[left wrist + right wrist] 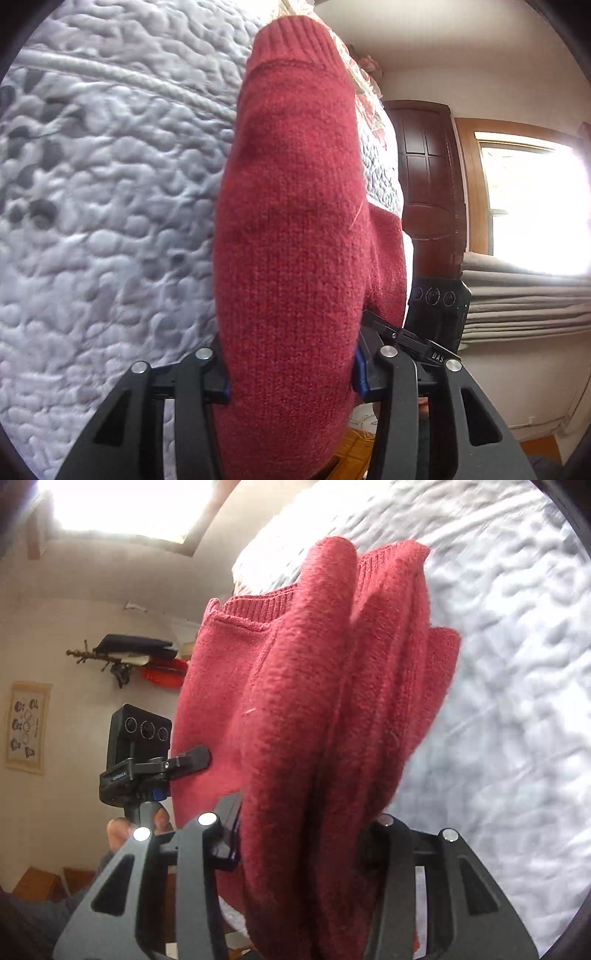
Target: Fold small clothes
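Nearest in the left wrist view, the left gripper (290, 373) has its two black fingers, with blue pads (359, 373), clamped on a thick bunch of a red knitted sweater (295, 206). The knit fills the gap between the fingers completely. The sweater rises away from the camera and ends in a ribbed hem at the top of the frame. Just right of the fingers sits the other tool's black camera block (437, 306), and on a black clamp below it the white letters "DAS" can be read; the rest of the word is hidden.

Nearest in the right wrist view, the right gripper (306, 843) is likewise closed on the red sweater (314, 709), here gathered into several thick folds with ribbed edges showing at the top. To the left, the opposite tool appears with three round lenses on its camera block (142, 734), held by a hand (122, 830). Writing on its clamp is too small to read.

Behind the sweater in both views lies a pale grey quilted bedspread (103, 184).

Farther off, only the left view shows a dark wooden door (428, 177), a bright window (532, 206) and stacked grey fabric (524, 295). Only the right view shows a wall shelf (136, 653) with dark and red items, and a framed picture (27, 727) of dark shapes and rings.
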The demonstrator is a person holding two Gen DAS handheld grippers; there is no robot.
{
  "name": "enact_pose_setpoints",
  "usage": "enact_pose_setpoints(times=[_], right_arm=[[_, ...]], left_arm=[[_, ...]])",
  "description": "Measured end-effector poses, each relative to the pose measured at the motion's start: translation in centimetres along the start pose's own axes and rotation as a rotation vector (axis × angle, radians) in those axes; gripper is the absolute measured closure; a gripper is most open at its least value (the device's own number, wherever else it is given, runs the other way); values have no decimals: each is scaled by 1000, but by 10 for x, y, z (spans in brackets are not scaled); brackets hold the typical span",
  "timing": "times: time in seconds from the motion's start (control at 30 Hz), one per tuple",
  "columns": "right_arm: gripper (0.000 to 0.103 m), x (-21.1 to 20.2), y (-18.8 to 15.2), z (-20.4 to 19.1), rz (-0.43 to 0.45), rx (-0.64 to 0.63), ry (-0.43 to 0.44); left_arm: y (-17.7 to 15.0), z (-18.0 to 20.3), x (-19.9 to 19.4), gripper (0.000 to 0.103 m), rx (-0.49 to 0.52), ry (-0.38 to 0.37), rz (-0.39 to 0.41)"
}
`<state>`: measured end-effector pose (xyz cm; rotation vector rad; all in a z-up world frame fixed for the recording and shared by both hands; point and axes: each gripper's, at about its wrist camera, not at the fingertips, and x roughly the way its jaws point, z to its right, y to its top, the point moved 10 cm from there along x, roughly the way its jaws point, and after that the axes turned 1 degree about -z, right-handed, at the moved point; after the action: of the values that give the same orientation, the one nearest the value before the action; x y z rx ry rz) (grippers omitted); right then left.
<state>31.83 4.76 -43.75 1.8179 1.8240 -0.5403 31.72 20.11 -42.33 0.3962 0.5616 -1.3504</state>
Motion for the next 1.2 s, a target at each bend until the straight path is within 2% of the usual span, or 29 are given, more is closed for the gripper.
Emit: enact_pose_setpoints(times=[0.1,0.2,0.23,0.27,0.3,0.33,0.37,0.43,0.5,0.53,0.57,0.6,0.67,0.73,0.8,0.87,0.93,1.0,1.1,1.2], right_arm=[[62,48,-35,-32,-69,-18,39],[60,94,-68,-40,-139,-42,18],[55,111,-77,-34,-172,-27,-3],[40,123,-84,-24,-198,-15,-42],[35,130,-87,-17,-214,-6,-79],[33,130,-87,-16,-225,0,-82],[26,124,-86,-18,-234,6,-86],[18,98,-70,-30,-177,4,-81],[17,65,-50,-35,-92,-16,-131],[16,51,-37,-38,-46,-34,-152],[17,43,-26,-43,-22,-51,-156],[21,40,-20,-42,-27,-64,-152],[47,47,-10,-39,-66,-83,-141],[51,68,3,-30,-112,-82,-169],[62,84,9,-28,-139,-81,-166],[94,89,14,-28,-128,-91,-178],[96,78,15,-32,-89,-118,-182],[96,71,20,-27,-49,-129,-244],[96,85,17,9,-83,-68,-295],[89,87,17,3,-72,-58,-259]], left_arm=[[-33,-35,-46,57,-45,41,29],[-65,-89,-74,56,-119,88,50],[-71,-110,-76,54,-141,126,52],[-78,-133,-76,46,-165,165,52],[-82,-151,-74,39,-195,184,52],[-83,-160,-72,38,-213,173,59],[-83,-160,-73,35,-226,152,71],[-84,-148,-80,25,-217,153,94],[-87,-133,-98,20,-169,212,158],[-89,-130,-111,19,-139,274,203],[-92,-129,-127,18,-98,337,251],[-95,-125,-139,18,-58,362,292],[-101,-105,-144,18,-14,336,345],[-112,-91,-141,18,40,313,355],[-114,-72,-116,19,81,319,333],[-118,-68,-100,19,75,291,306],[-120,-64,-87,19,83,279,285],[-123,-67,-81,18,99,284,270],[-122,-70,-73,18,93,274,250],[-123,-64,-76,18,95,288,240]])
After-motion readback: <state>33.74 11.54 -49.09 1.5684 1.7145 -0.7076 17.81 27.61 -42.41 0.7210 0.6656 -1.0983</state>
